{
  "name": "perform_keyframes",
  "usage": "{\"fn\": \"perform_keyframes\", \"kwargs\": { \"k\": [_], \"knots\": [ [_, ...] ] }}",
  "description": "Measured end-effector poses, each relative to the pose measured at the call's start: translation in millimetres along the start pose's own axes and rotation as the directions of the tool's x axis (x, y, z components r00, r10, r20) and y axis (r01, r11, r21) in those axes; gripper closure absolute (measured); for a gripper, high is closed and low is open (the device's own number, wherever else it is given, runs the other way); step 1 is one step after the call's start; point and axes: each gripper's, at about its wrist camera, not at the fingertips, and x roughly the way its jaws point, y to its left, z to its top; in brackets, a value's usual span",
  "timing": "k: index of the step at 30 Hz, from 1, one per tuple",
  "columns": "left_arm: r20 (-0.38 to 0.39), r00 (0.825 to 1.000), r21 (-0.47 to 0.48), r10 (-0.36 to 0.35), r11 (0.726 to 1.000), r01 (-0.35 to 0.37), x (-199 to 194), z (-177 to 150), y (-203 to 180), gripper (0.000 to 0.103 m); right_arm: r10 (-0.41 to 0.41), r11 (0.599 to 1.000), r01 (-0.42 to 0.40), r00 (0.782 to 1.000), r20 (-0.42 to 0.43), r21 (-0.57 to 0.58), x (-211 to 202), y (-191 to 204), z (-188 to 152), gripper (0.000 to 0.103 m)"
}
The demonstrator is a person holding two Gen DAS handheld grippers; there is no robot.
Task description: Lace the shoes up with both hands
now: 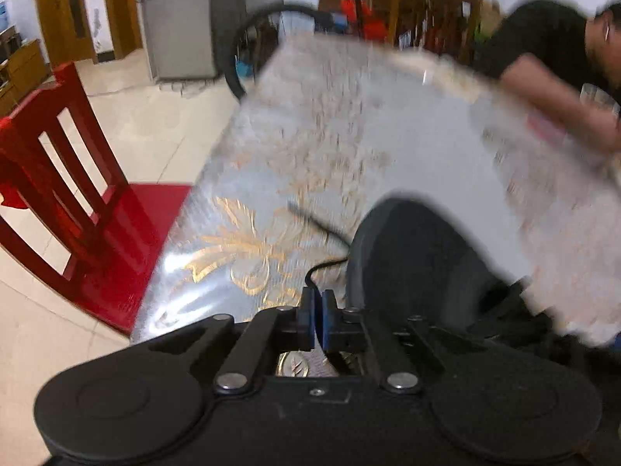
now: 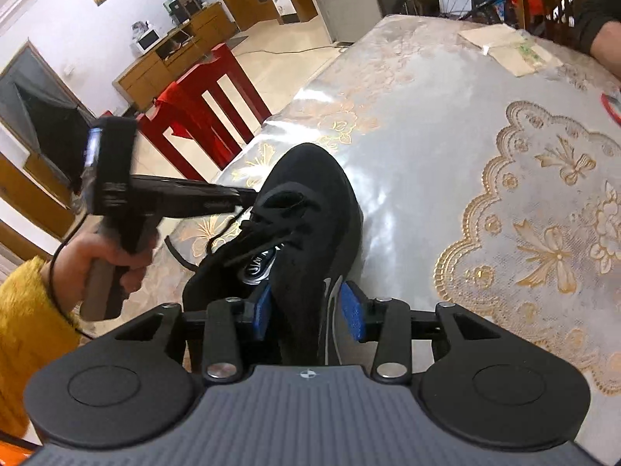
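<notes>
Lacing a black sneaker (image 2: 310, 209) on the table (image 2: 446, 124).

Left tool (image 1: 317, 316) is clenched, seemingly on the thin black shoelace (image 1: 316, 227) beside the toe; blur leaves that unsure. Right tool (image 2: 310, 310) straddles the shoe's heel, pads not clearly pressing. Laces look limp and slippery, best pinched near the stiff tip; the eyelets are hard to make out.

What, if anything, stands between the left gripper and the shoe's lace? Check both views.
Nothing visible does. The left gripper is shut right at the black lace, which appears to run between its pads, beside the shoe. In the right wrist view its tip sits at the eyelets with no object in between.
</notes>
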Motion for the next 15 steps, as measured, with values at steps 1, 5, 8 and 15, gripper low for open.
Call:
{"fn": "perform_keyframes", "kwargs": {
  "k": [1,5,8,15],
  "knots": [
    [0.028,1.000,-0.014,-0.006,1.000,0.007,-14.2,2.1,-0.6,0.100,0.002,1.000,-0.002,1.000,0.005,0.006,0.4,-0.4,0.3,0.061],
    [0.137,0.990,-0.053,-0.042,0.997,0.050,-72.3,6.5,-5.5,0.100,0.024,1.000,-0.025,0.999,0.042,0.014,0.2,0.9,4.3,0.061],
    [0.177,0.980,-0.052,-0.090,0.994,0.101,-106.7,3.8,-16.5,0.100,0.102,0.990,-0.108,0.992,0.068,0.088,-0.2,-4.1,12.2,0.059],
    [0.139,0.962,-0.037,-0.236,0.969,0.243,-132.4,-32.2,-57.4,0.100,0.237,0.925,-0.257,0.966,0.103,0.280,-1.0,-21.3,19.1,0.059]
  ]
}}
